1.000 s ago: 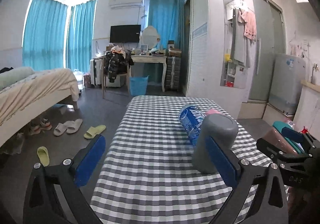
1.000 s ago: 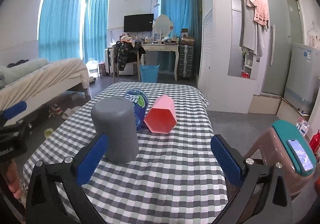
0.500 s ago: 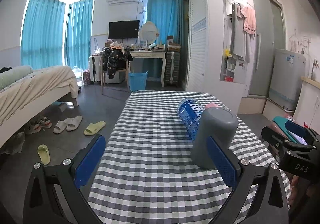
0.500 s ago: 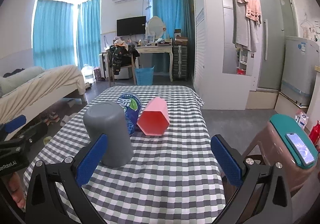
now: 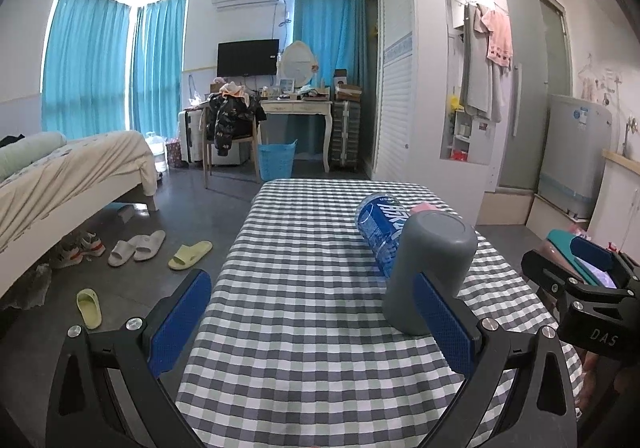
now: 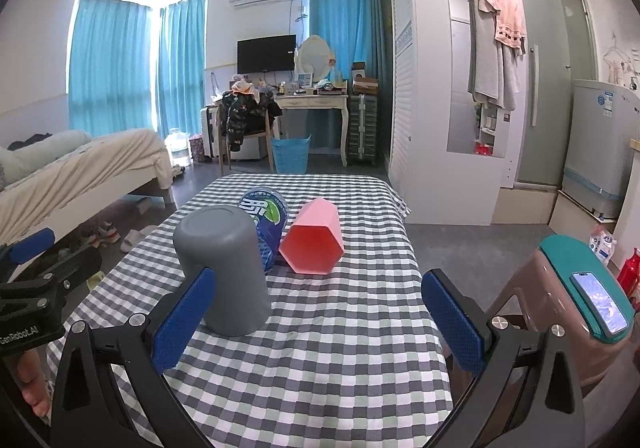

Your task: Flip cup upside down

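A grey cup [image 5: 430,268] stands upside down on the checked tablecloth [image 5: 312,308], its closed base on top; it also shows in the right wrist view [image 6: 222,268]. My left gripper [image 5: 312,324] is open and empty, its right fingertip in front of the cup. My right gripper [image 6: 316,322] is open and empty, its left fingertip in front of the cup. Each gripper shows at the edge of the other's view.
A blue bottle [image 6: 266,224] lies on its side behind the grey cup. A pink hexagonal cup [image 6: 314,248] lies on its side next to it. A brown stool with a teal top and a phone [image 6: 598,300] stands right of the table. A bed stands left.
Both grippers have drawn back a little from the grey cup and risen slightly. The cup, bottle and pink cup have not moved.
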Tool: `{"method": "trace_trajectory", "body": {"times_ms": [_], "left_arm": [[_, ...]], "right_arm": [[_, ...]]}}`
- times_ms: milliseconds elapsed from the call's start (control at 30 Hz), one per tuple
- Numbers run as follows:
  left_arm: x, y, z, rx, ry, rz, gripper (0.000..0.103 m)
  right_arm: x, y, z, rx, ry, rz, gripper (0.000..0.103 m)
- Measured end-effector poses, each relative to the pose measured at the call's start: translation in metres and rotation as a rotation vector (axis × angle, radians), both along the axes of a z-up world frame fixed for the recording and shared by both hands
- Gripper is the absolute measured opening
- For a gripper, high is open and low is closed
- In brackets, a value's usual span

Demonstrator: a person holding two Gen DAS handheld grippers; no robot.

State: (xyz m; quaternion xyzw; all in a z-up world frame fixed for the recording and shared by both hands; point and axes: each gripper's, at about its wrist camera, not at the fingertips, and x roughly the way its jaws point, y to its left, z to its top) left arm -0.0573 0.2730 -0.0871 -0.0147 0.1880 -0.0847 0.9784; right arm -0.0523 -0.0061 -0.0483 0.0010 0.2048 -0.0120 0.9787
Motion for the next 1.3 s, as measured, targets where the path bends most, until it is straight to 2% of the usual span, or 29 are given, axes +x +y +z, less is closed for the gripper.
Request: {"method": "trace_trajectory", "body": {"times_ms": [1300], "left_arm": [[0.001, 0.000, 0.001, -0.002, 0.005, 0.004, 0.103]], "right_arm": [[-0.001, 0.011, -0.003, -0.013, 0.010, 0.016, 0.103]]}}
